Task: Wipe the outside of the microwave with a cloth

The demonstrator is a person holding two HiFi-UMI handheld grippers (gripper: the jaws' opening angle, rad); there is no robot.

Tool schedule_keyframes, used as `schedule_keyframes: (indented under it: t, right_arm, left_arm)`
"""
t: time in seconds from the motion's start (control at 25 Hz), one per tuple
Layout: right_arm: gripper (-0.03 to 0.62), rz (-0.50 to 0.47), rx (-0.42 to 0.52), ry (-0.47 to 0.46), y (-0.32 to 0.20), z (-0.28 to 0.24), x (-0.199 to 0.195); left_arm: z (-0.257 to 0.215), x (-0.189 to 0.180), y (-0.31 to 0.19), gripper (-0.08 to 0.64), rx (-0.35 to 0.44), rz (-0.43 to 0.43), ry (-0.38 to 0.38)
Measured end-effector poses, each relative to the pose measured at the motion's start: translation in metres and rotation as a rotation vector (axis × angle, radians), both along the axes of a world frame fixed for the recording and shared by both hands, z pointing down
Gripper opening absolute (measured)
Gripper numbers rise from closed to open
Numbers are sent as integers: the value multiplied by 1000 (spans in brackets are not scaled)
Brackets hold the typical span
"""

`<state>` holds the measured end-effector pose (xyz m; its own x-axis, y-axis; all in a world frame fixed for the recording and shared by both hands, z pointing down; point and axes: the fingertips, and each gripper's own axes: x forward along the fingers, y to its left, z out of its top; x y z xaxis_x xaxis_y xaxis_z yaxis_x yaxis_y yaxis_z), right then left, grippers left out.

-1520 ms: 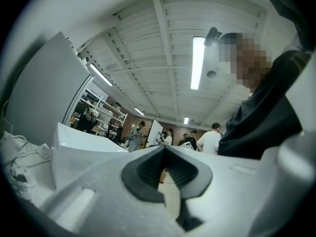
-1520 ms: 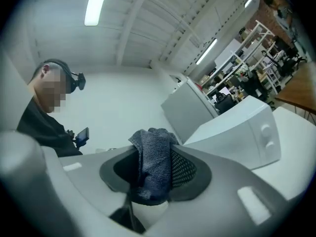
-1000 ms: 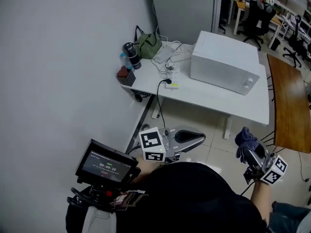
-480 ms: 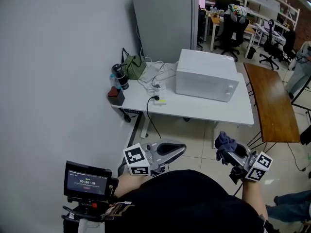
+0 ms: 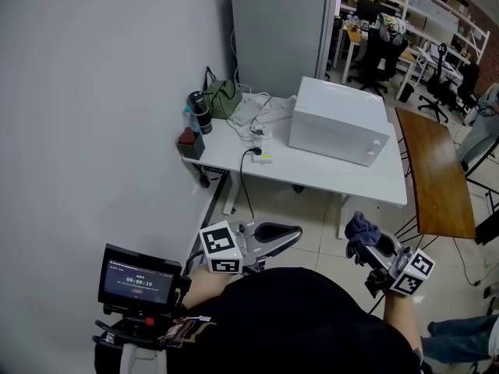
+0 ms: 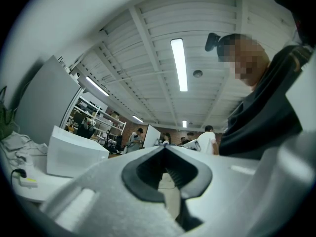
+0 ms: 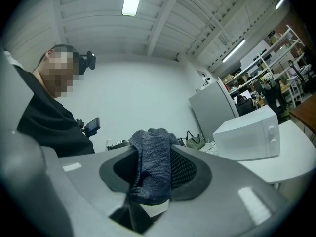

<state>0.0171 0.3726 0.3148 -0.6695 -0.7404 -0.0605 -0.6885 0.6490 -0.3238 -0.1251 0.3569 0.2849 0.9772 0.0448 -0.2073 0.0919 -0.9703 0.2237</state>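
Clamping cloth (image 5: 359, 229), right gripper (image 5: 373, 248) hangs seemingly well short of table (image 5: 366, 195) edge.

L gripper (image 5: 287, 234) low by the waist, jaws closed, empty; R gripper (image 5: 373, 249) fwd, clamping cloth (image 5: 360, 230).

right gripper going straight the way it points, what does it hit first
Probably not the microwave, which sits right of its line. The right gripper, shut on the blue cloth, aims at the cluttered end of the table near the green bag, with the wall behind; depth is unclear.
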Motion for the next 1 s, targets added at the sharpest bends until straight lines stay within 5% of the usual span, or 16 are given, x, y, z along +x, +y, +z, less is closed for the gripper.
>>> schedule_keyframes:
  t: [1.0]
  right_arm:
    - [145, -36, -1, 62, -11, 12, -20]
  left_arm:
    - [12, -13, -5, 3, -10, -30, 3]
